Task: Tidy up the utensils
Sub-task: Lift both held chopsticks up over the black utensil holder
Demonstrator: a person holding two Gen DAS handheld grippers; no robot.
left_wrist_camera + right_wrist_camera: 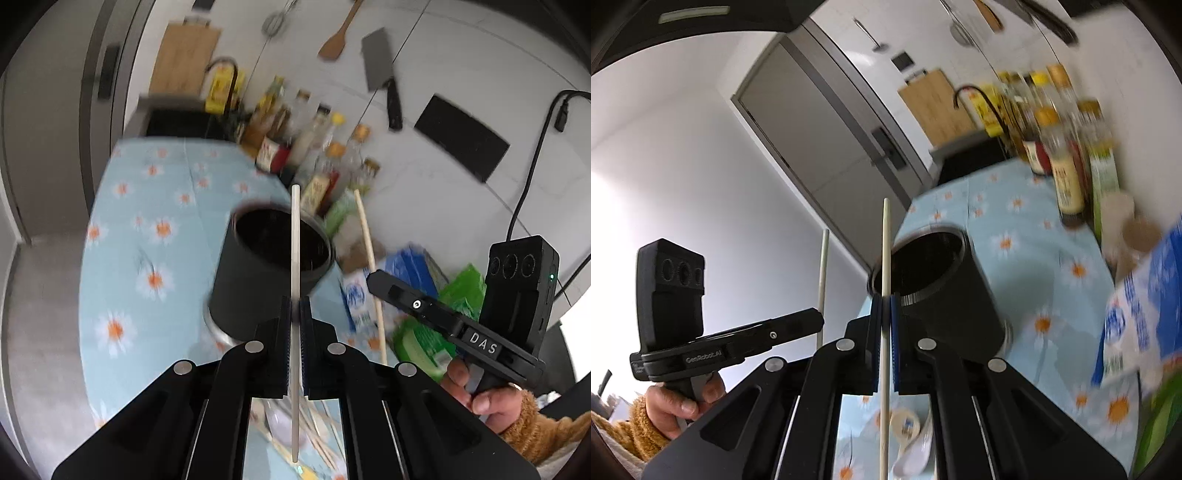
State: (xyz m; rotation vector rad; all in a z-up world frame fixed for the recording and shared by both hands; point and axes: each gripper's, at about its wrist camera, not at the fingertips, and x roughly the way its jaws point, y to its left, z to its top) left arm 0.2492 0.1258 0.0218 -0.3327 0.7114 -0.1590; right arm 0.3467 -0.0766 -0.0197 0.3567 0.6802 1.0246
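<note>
Here each gripper, left (pixel 295 308) and right (pixel 886 301), clamps a chopstick (pixel 295 258) upright, the black holder (pixel 273 258) just ahead.

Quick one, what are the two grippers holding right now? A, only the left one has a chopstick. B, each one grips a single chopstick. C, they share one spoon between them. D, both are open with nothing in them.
B: the left gripper is shut on a chopstick and the right gripper on another chopstick, both near the dark utensil holder.
</note>
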